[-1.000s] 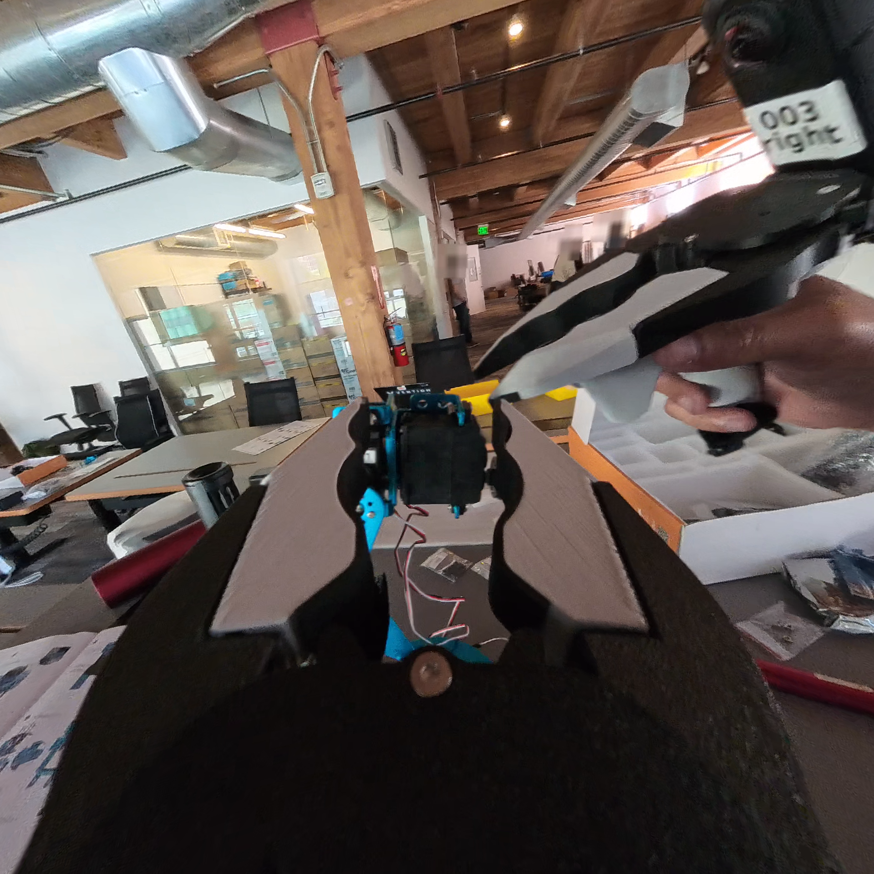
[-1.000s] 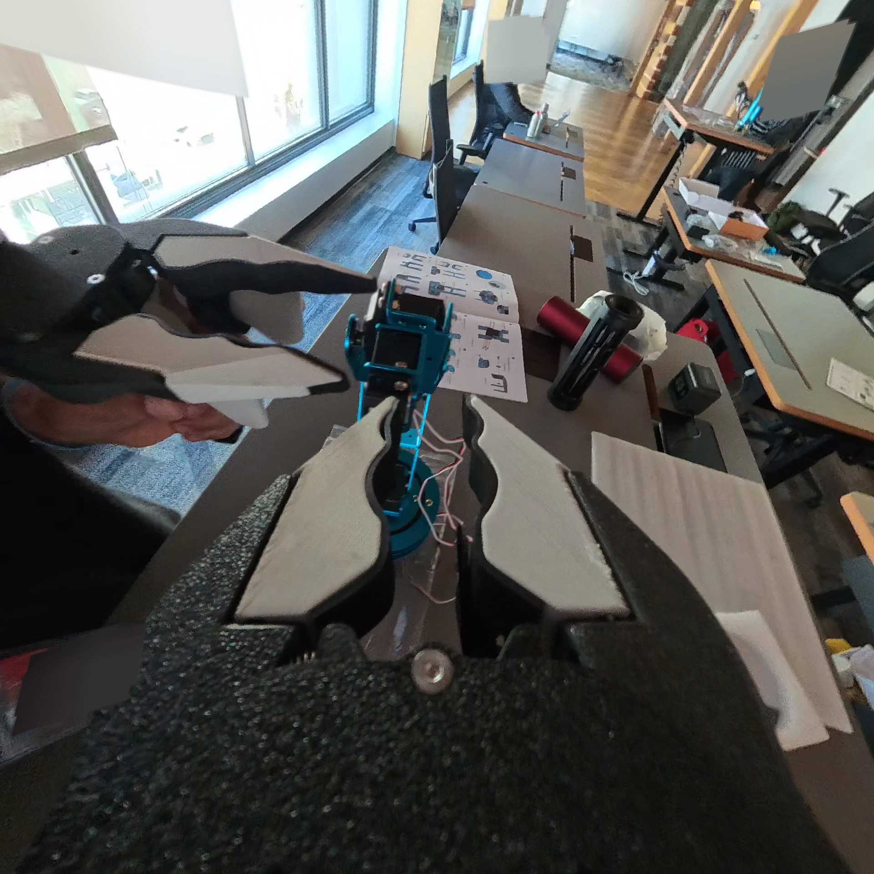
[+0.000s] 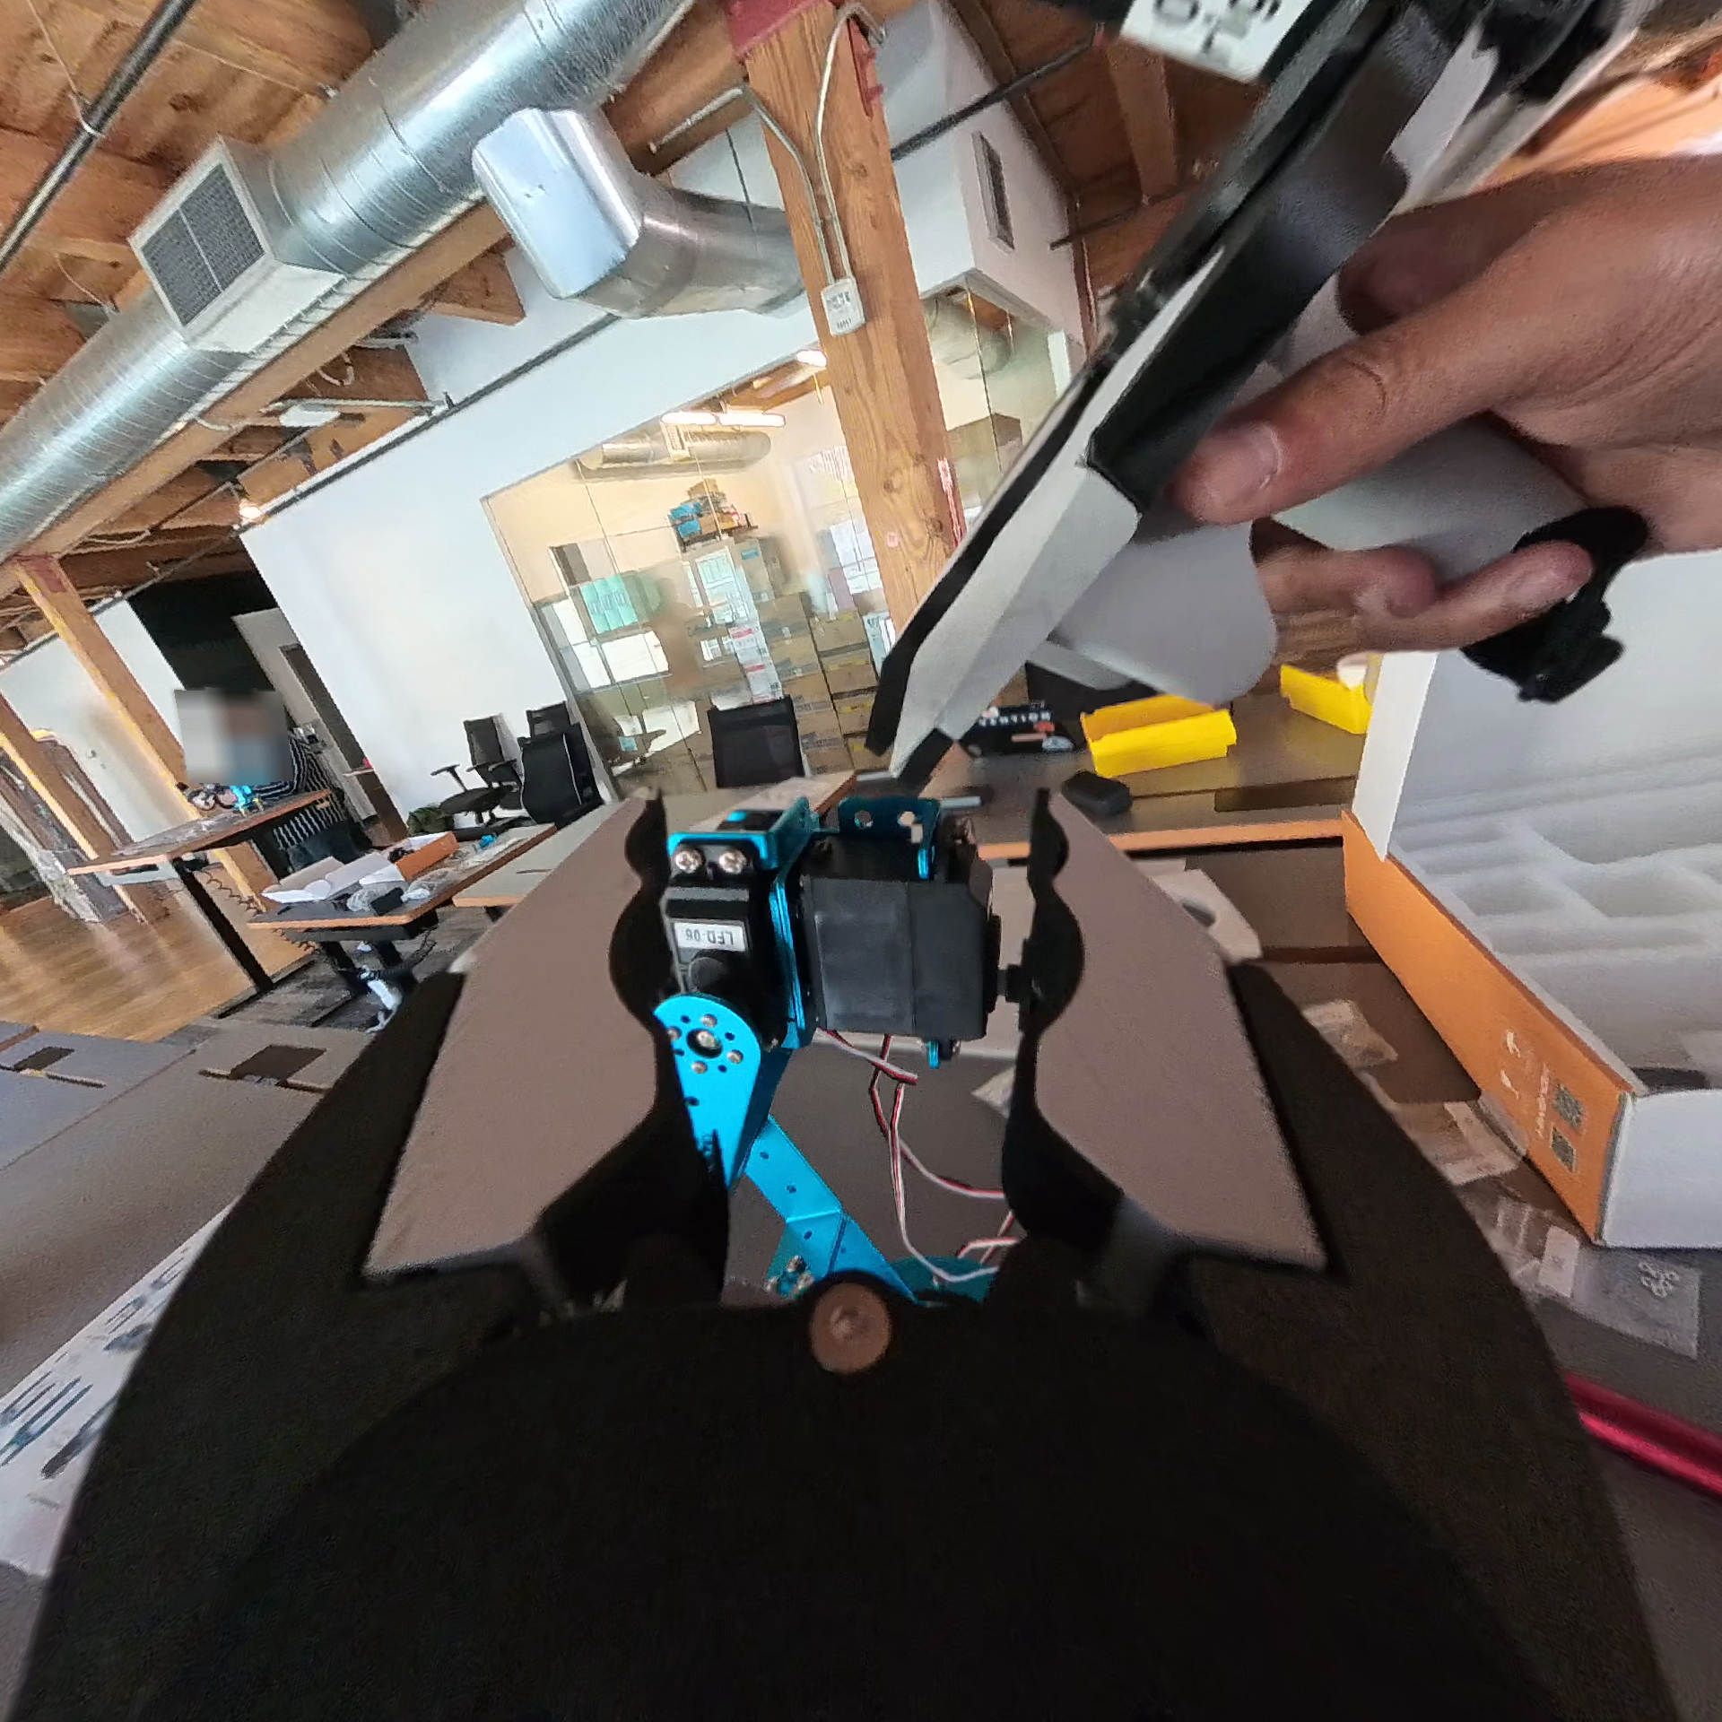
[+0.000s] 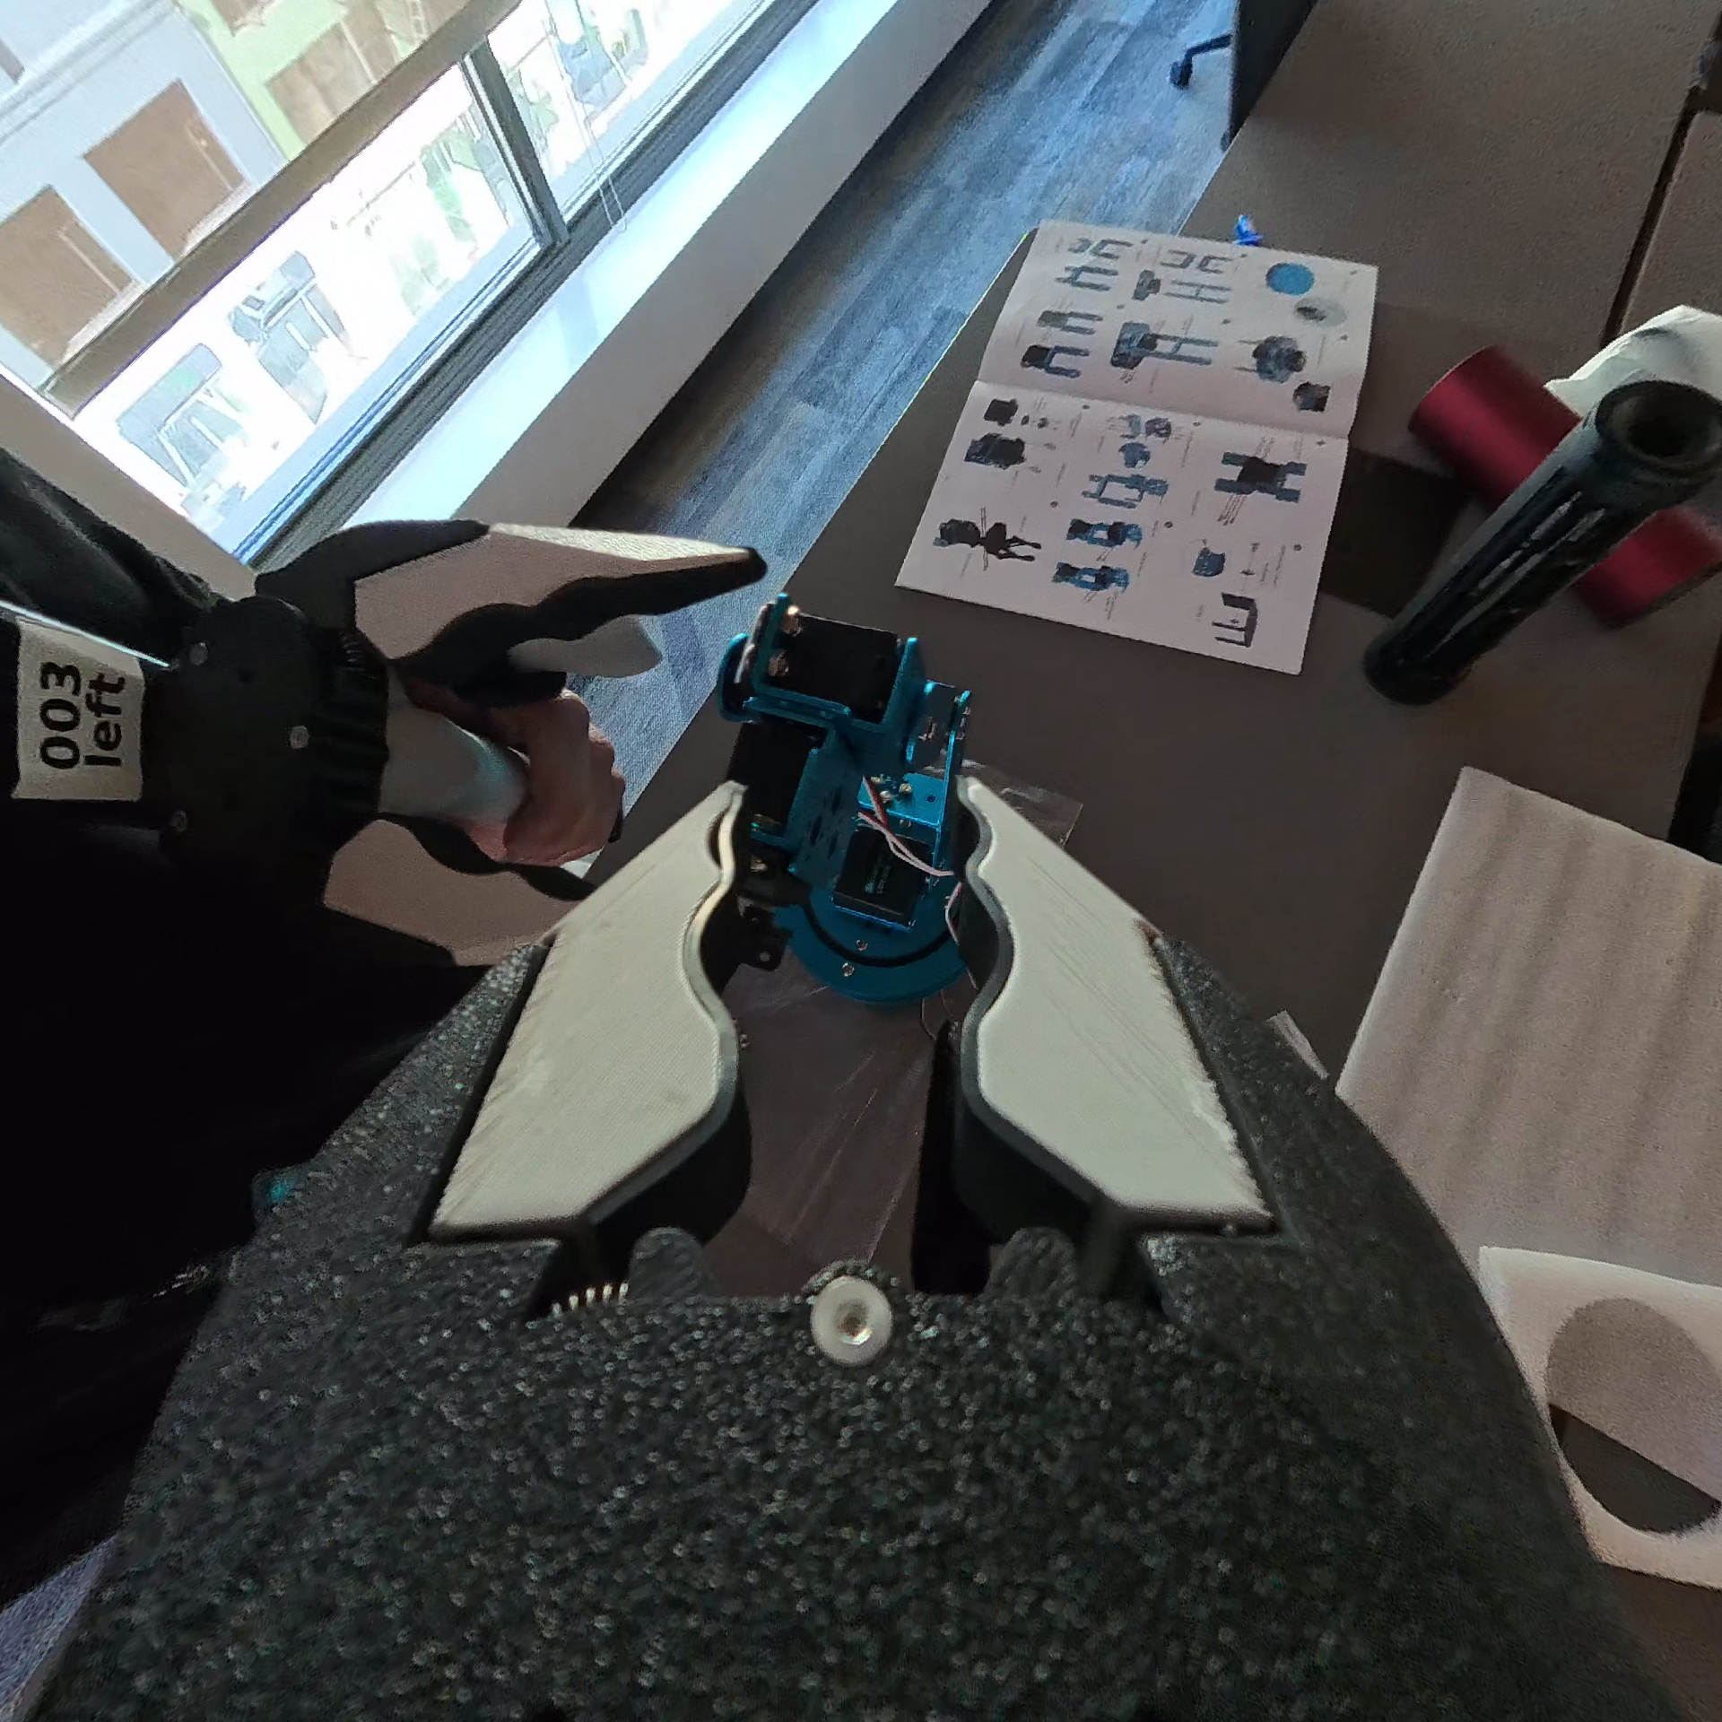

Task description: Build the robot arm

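Note:
A small blue metal robot arm with black servos and red-white wires stands on the brown table [image 4: 1211, 839]; it shows in the left wrist view [image 3: 867, 941] and in the right wrist view [image 4: 839, 764]. My left gripper [image 3: 848, 811] is open, level with the arm's top servos, which show between its fingers. In the right wrist view the left gripper [image 4: 699, 606] sits just left of the arm's top. My right gripper [image 4: 853, 797] is open, looking down on the arm, its fingers either side of the arm's middle. I cannot tell whether either gripper touches the arm.
An open instruction sheet [image 4: 1146, 438], a red tube [image 4: 1510, 447] and a black cylinder [image 4: 1537, 550] lie beyond the arm. White foam sheets [image 4: 1537, 1025] lie to the right. An orange-and-white box with a foam insert [image 3: 1491, 978] and yellow bins [image 3: 1165, 736] stand farther off. The grippers are tip to tip, or close to it.
Both grippers have opened wider. The right gripper has risen and tipped down over the arm. The left gripper has drawn closer to the top servos.

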`<state>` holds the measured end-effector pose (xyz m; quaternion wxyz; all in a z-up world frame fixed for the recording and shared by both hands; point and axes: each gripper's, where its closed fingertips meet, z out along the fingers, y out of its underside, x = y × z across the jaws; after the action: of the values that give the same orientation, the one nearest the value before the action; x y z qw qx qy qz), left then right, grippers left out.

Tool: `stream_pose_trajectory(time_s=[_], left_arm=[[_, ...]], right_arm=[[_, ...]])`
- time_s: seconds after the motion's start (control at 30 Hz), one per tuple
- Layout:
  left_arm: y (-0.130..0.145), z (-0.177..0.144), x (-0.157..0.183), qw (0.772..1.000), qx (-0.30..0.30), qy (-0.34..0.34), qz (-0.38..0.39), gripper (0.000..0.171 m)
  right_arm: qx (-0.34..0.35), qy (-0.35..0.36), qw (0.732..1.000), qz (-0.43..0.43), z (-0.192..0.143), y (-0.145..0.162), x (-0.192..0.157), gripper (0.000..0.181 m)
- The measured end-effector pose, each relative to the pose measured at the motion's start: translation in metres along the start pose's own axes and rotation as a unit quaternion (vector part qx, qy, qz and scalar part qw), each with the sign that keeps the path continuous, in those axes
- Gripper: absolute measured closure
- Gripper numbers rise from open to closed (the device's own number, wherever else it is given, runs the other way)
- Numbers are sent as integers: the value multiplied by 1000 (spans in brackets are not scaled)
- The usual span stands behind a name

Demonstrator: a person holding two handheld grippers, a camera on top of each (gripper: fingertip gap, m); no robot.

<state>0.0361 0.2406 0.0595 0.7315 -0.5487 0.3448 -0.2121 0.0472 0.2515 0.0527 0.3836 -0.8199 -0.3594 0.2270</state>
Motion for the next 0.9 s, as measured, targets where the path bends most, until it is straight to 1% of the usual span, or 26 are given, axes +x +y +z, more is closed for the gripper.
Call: stream_pose_trajectory(time_s=[0.17, 0.3, 0.57, 0.77, 0.9], left_arm=[[11, 6, -1, 1000, -21, 6, -6, 89], [8, 6, -4, 999, -12, 14, -36, 89], [13, 9, -13, 997, -19, 20, -69, 89], [12, 8, -11, 997, -14, 32, -68, 99], [12, 7, -10, 997, -14, 37, -67, 100]], right_arm=[[12, 12, 1000, 5, -5, 7, 4, 140], [19, 19, 1000, 4, -11, 10, 4, 141], [22, 29, 999, -6, -16, 13, 4, 142], [19, 29, 999, -25, -13, 5, -2, 145], [7, 22, 999, -30, -5, 1, -5, 145]])
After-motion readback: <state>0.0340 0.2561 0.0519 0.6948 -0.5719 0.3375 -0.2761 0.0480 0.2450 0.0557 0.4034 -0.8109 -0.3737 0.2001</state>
